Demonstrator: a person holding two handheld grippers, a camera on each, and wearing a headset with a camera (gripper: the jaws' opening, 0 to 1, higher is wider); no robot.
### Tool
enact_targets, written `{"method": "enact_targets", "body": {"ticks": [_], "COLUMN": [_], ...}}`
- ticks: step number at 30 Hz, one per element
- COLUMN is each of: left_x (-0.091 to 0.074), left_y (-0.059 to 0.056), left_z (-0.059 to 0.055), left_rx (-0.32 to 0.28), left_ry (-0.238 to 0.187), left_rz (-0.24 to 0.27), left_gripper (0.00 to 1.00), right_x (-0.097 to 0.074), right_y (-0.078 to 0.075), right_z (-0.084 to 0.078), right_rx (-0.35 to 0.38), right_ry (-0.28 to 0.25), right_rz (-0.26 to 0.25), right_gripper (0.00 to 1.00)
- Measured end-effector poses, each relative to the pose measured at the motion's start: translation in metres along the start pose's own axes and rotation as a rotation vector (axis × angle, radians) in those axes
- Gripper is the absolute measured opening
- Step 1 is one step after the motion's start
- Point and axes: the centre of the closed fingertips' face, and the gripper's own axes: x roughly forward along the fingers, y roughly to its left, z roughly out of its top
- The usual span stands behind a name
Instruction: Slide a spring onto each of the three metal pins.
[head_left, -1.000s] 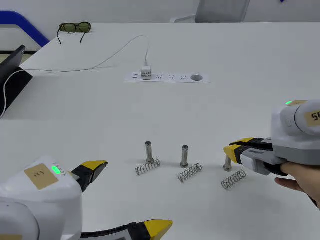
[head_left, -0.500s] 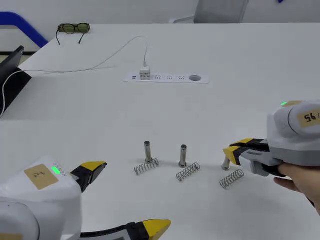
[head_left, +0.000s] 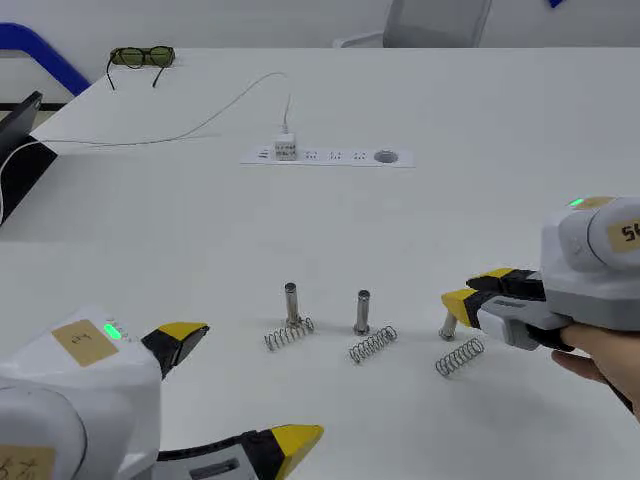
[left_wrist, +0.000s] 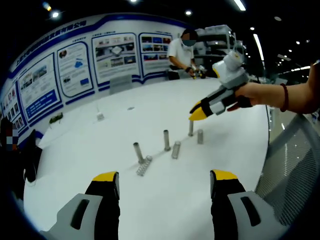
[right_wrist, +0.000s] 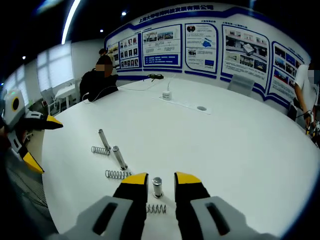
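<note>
The work surface is a wide white table (head_left: 480, 120) in a bright room with blue-edged posters on the wall. On the table stand three metal pins, all upright, in a row: the left pin (head_left: 291, 302), the middle pin (head_left: 362, 311) and the right pin (head_left: 448, 326). There are also three springs, and each one lies flat just beside the foot of its pin: the first spring (head_left: 289, 334), the second spring (head_left: 373, 344) and the third spring (head_left: 460, 356). No spring is on a pin yet.

The right gripper (head_left: 472, 292) is low over the table at the right pin. In the right gripper view its two yellow tips have a narrow gap between them. The pin stands in this gap with a little space on both sides, so nothing is gripped. The third spring lies just under the jaws.

The left gripper (head_left: 238, 388) is near the person, well apart from the pins. Its jaws are spread wide and hold nothing.

Further back on the table lies one white power strip (head_left: 325, 157) with one white plug (head_left: 285, 147) in it. A thin cable (head_left: 200, 125) runs from the plug to the left. One pair of dark glasses (head_left: 140, 57) lies at the far left corner.
</note>
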Motion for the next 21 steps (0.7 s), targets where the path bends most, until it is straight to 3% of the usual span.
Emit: {"method": "enact_targets", "body": {"ticks": [6,10,21], "left_x": [0.011,0.021,0.046], "left_y": [0.011,0.017,0.034], "left_z": [-0.001,-0.006,-0.016], "left_rx": [0.023,0.037,0.050], "left_ry": [0.001,0.024,0.056], "left_rz": [0.000,-0.019,-0.084], "left_gripper": [0.70,0.66,0.49], "right_x": [-0.012,-0.022,-0.048], "right_y": [0.006,0.013,0.030], "right_z": [0.010,0.017,0.020], "right_rx": [0.037,0.059,0.036], "right_ry": [-0.055,-0.097,-0.162], "right_rz": [0.030,0.060,0.125], "right_gripper": [0.29,0.35,0.48]}}
